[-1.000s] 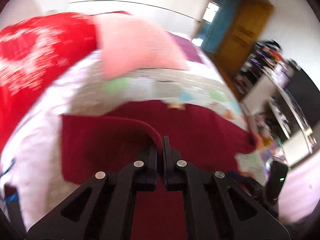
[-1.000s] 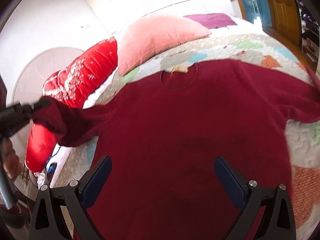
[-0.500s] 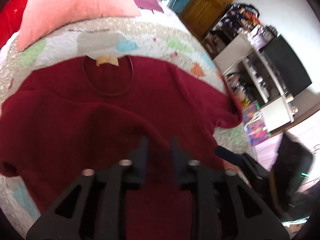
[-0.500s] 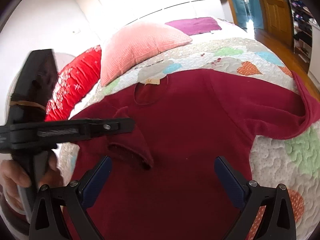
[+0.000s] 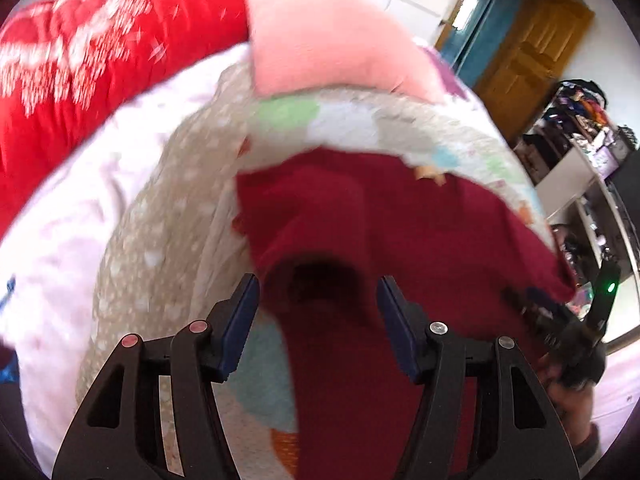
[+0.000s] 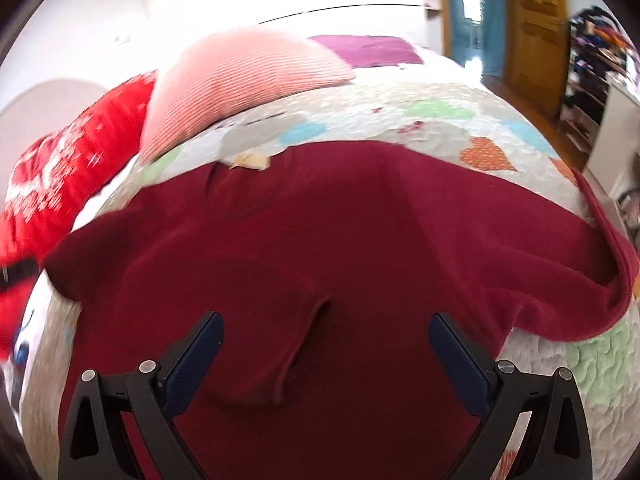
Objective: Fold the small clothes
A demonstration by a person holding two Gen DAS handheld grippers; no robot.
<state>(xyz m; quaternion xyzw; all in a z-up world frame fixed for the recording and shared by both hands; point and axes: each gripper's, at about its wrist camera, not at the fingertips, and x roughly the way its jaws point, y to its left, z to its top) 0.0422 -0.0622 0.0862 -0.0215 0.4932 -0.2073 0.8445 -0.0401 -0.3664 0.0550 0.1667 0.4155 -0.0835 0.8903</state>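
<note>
My left hand-held gripper (image 5: 318,312) was released, its blue-padded fingers (image 5: 240,320) spread either side of the open cuff of a sleeve on the dark red knitted sweater (image 5: 400,248). My right hand-held gripper (image 6: 326,354) gaped wide too, hovering over the sweater's body with that sleeve folded inward across it. The sweater lay spread on the patchwork quilted bed (image 6: 440,112). Beyond it sat a pink ribbed pillow (image 6: 240,76) and a red snowflake-patterned cushion (image 6: 68,164).

Home bedroom: bed wearing a patchwork heart-print quilt (image 6: 440,120), ribbed pink pillow (image 6: 240,76) and red snowflake-print cushion (image 6: 60,168) lying on it, wooden panelled door (image 6: 536,20) standing beyond.
</note>
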